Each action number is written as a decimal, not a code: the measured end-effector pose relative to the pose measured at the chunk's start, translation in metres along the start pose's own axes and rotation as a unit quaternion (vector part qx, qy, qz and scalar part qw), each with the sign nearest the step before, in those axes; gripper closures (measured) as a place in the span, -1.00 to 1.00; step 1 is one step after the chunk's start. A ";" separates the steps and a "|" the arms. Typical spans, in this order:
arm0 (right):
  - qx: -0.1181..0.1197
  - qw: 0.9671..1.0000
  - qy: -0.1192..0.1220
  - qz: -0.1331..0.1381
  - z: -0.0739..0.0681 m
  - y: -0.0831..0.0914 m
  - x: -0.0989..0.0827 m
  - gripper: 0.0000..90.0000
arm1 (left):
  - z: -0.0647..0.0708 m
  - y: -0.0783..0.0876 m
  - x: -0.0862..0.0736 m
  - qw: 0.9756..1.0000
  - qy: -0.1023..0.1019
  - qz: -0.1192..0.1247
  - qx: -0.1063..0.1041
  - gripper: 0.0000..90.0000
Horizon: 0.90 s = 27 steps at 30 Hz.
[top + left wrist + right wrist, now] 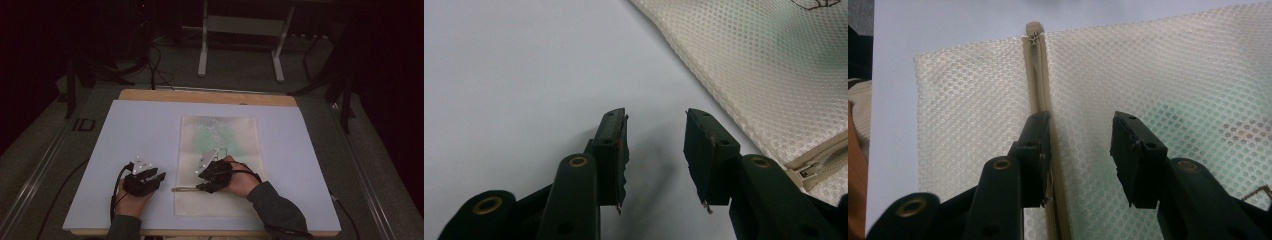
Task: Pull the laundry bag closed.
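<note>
I see the cream mesh bag (218, 165) — zipper (1040, 75) shut, green inside — flat on the white-covered desk (125, 140) in a dark room, my right gripper (1080, 145) released above it, left gripper (656, 145) released too.

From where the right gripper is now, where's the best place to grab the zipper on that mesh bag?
Probably at the zipper's end tab by the mesh bag's edge, coming from above with a jaw on each side. The strip lies flat, and the tab is its one raised part. The right gripper is open over it.
</note>
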State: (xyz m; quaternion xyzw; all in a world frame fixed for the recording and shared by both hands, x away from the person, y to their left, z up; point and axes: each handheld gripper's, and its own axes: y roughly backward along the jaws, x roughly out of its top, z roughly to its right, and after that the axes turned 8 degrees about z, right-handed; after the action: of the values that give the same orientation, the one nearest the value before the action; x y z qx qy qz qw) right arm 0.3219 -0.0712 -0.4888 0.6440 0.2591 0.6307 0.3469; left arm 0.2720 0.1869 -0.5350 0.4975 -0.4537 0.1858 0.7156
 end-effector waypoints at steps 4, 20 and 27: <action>0.003 1.000 0.003 0.000 -0.001 -0.003 0.003 0.33 | 0.000 0.000 0.000 1.000 0.001 0.000 0.000 0.34; 0.019 1.000 0.017 -0.004 -0.005 -0.017 0.017 0.33 | 0.000 0.001 0.000 1.000 0.001 0.001 0.000 0.34; 0.024 1.000 0.020 -0.002 -0.007 -0.023 0.023 0.33 | -0.001 0.001 0.000 1.000 0.002 0.002 0.000 0.33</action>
State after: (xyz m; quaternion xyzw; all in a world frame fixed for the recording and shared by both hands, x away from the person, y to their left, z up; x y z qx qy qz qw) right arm 0.3187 -0.0387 -0.4921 0.6393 0.2825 0.6360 0.3272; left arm 0.2718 0.1879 -0.5345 0.4965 -0.4534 0.1885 0.7159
